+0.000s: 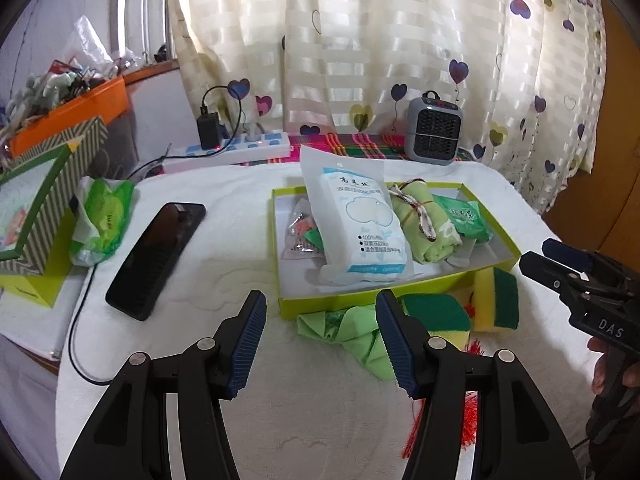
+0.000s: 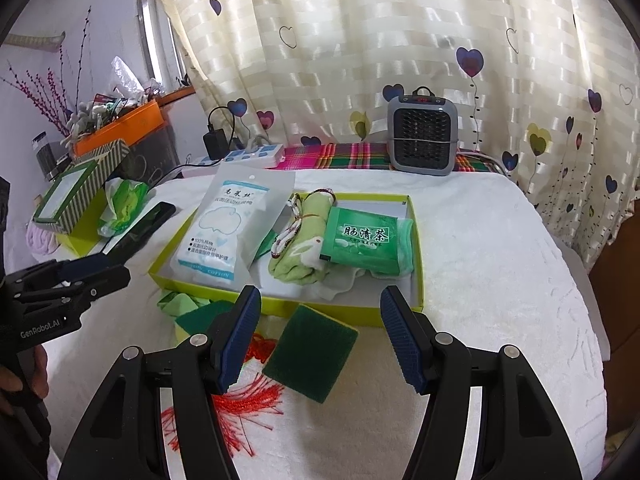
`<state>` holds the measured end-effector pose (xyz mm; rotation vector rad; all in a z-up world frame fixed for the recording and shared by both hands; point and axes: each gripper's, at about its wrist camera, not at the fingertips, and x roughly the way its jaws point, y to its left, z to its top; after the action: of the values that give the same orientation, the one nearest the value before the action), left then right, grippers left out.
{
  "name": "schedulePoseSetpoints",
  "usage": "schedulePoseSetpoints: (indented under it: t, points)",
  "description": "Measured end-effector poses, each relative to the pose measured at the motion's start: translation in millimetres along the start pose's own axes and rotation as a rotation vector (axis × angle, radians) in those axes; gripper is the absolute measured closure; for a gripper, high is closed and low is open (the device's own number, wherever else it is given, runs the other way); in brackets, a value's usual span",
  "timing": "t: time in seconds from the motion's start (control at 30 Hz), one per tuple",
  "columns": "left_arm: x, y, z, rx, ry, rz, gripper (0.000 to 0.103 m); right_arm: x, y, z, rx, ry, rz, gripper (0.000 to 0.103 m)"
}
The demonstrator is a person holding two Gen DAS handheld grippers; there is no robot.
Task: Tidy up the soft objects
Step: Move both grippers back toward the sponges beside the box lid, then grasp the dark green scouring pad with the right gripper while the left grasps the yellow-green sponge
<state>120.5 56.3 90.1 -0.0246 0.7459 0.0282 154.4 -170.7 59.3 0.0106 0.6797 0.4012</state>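
Observation:
A yellow-green box (image 1: 400,288) (image 2: 200,286) on the white cloth holds a cotton pad pack (image 1: 360,224) (image 2: 224,232), a rolled green towel (image 1: 424,224) (image 2: 304,252) and a green tea packet (image 2: 362,240). In front of the box lie a green-topped sponge (image 2: 310,358), a second sponge (image 1: 496,298), a loose green cloth (image 1: 352,332) and a red tassel (image 2: 244,404). My left gripper (image 1: 320,344) is open and empty before the box. My right gripper (image 2: 320,340) is open and empty over the sponge.
A black phone (image 1: 156,256) and a green wipes pack (image 1: 102,220) lie left of the box. A striped box (image 1: 40,208), an orange bin (image 1: 72,116), a power strip (image 1: 236,148) and a small grey heater (image 2: 422,134) stand at the back by the curtain.

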Motion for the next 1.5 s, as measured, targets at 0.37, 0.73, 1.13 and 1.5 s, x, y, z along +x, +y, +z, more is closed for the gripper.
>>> schedulePoseSetpoints:
  t: [0.37,0.73,1.13,1.5]
  points:
    - [-2,2,-11,0.001,-0.029,0.053,0.046,-5,2,-11,0.002,0.011,0.003,0.04]
    - [7,30,-32,-0.114,0.01,0.066,0.046,-13,-11,-27,0.089,0.016,-0.022,0.04]
    - [19,51,-41,-0.172,0.062,-0.006,0.047,6,-16,-34,0.159,0.065,0.036,0.029]
    - [28,37,-35,-0.134,0.098,-0.098,0.047,26,-13,-28,0.198,0.107,0.058,0.029]
